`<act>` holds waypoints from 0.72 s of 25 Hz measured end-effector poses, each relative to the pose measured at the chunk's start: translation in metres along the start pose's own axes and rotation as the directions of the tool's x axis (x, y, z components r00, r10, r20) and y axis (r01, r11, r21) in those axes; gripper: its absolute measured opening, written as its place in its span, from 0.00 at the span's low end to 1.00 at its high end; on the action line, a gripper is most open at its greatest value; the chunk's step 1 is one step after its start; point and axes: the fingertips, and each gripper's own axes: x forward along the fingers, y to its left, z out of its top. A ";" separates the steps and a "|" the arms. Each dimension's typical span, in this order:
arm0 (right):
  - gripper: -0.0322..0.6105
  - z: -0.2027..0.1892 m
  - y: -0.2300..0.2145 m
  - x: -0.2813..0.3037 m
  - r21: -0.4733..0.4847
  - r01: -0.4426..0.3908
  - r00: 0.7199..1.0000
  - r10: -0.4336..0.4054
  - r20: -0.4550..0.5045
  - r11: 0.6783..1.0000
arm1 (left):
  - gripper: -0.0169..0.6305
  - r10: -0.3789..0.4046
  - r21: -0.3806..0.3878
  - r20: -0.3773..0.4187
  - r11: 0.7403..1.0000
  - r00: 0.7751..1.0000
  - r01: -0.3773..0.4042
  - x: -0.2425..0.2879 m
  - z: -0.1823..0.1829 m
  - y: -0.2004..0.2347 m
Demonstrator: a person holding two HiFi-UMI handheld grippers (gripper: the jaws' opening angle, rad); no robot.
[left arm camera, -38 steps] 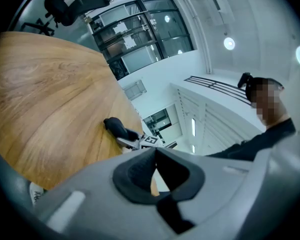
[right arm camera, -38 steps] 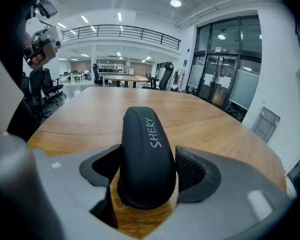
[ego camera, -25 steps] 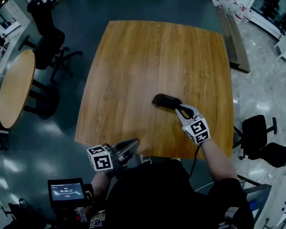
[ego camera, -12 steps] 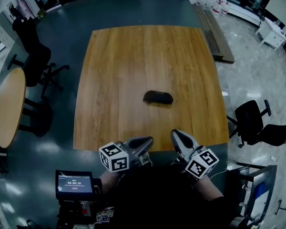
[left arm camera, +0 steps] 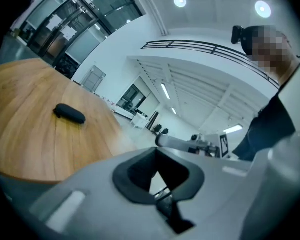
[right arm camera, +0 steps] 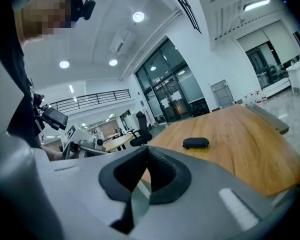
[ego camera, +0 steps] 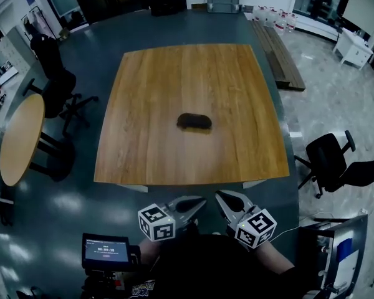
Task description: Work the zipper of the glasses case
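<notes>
While the glasses case (ego camera: 194, 121) lies near the middle of the wooden table (ego camera: 156, 80), the head view shows bare wood on all 4 sides of it. The left gripper (ego camera: 197, 202) and right gripper (ego camera: 224, 198) hang off the near edge, well apart from it. In the left gripper view the 2 jaws meet on nothing, the case far off at upper left. In the right gripper view the jaws also press together empty, the case ahead.

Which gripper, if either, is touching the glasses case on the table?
Apart, both. The head view shows the left gripper and the right gripper off the near edge of the table, the glasses case lying mid-table.
</notes>
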 end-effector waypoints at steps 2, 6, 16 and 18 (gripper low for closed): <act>0.06 -0.014 0.007 -0.020 0.015 -0.020 1.000 0.020 -0.013 1.000 | 0.03 0.016 -0.029 0.003 0.999 1.000 -0.015 -0.001 -0.022 -0.015; 0.06 -0.039 0.021 -0.051 0.024 -0.055 0.997 0.056 -0.044 0.998 | 0.03 0.080 -0.078 0.007 0.994 0.997 -0.079 -0.007 -0.059 -0.037; 0.06 -0.023 0.027 -0.079 0.055 -0.014 1.000 0.013 0.021 0.998 | 0.03 0.144 0.022 -0.020 0.989 0.989 -0.144 -0.011 -0.068 -0.063; 0.06 -0.014 0.023 -0.080 0.049 0.009 0.998 -0.012 0.057 0.999 | 0.03 0.139 0.048 -0.037 0.989 0.990 -0.137 -0.007 -0.067 -0.059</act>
